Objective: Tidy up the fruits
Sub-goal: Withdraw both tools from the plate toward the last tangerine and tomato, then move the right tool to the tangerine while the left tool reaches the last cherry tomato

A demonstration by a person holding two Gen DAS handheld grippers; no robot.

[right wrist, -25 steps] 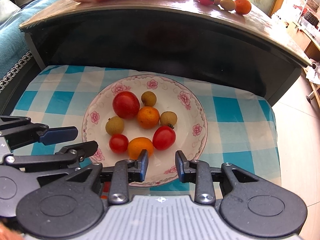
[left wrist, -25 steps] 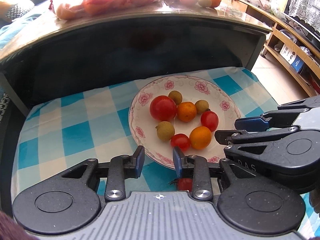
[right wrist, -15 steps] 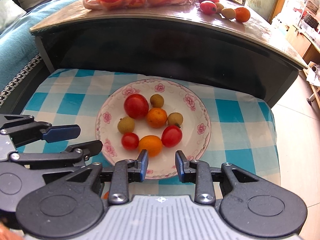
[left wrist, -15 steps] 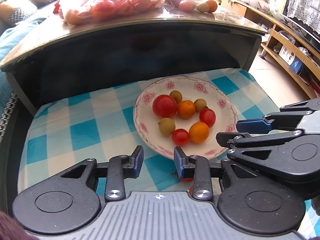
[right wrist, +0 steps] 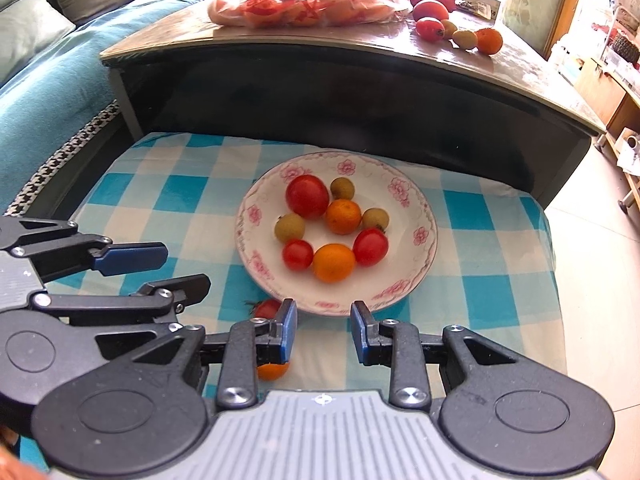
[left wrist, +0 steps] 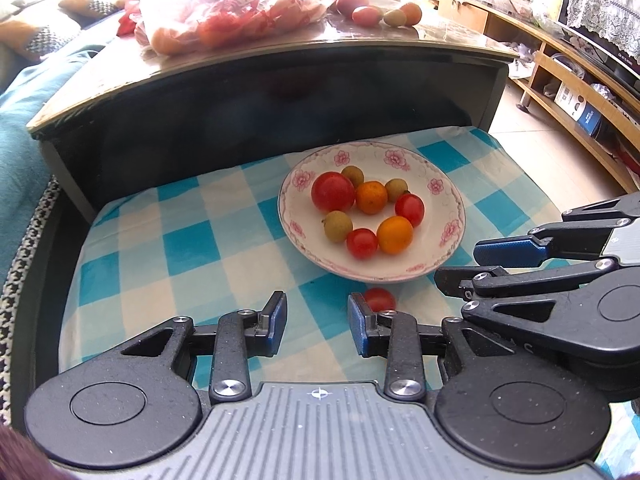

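Left gripper (left wrist: 317, 322), lower centre, has narrow, empty jaws; a tomato (left wrist: 379, 299) lies beside its right finger. Right gripper (right wrist: 324, 330) also narrow, empty, below the plate (right wrist: 424, 216).

- Left tongs (left wrist: 317, 318): matte black linkage arms, silver screws, blue fingertip pads, a ribbed grey body with a small crosshair mark.
- Right tongs (right wrist: 324, 330): the same black, grey and blue build.
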